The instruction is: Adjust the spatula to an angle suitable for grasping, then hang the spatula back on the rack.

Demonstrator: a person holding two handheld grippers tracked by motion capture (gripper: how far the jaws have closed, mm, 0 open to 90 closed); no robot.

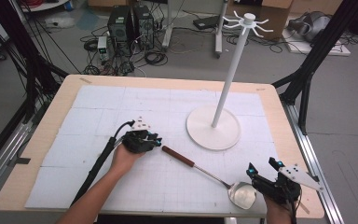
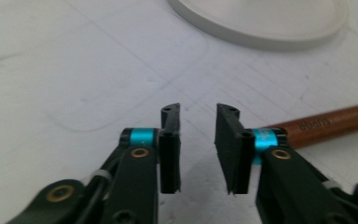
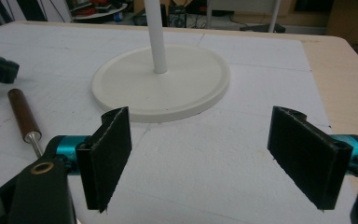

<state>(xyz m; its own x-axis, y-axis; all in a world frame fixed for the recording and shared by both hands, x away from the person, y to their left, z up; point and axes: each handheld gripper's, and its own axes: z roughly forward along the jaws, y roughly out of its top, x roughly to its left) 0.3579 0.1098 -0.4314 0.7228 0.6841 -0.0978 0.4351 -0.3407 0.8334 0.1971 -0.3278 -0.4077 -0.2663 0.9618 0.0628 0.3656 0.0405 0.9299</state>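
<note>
In the high view a ladle [image 1: 205, 170] lies slanted across the lower middle of the white-covered worktop [image 1: 102, 100], its brown wooden handle toward the left gripper [image 1: 157, 141] and its steel bowl at the lower right beside the right gripper [image 1: 261, 171]. The left jaws stand a little apart with nothing between them, the handle just beside them. The right jaws gape wide and empty. A white hook stand [image 1: 214, 126] rises behind the ladle.

Open mat [image 1: 121, 100] is left across the upper left. The centre right is blocked by the stand [image 1: 213, 127]; the lower middle is crossed diagonally by the ladle [image 1: 205, 171].
</note>
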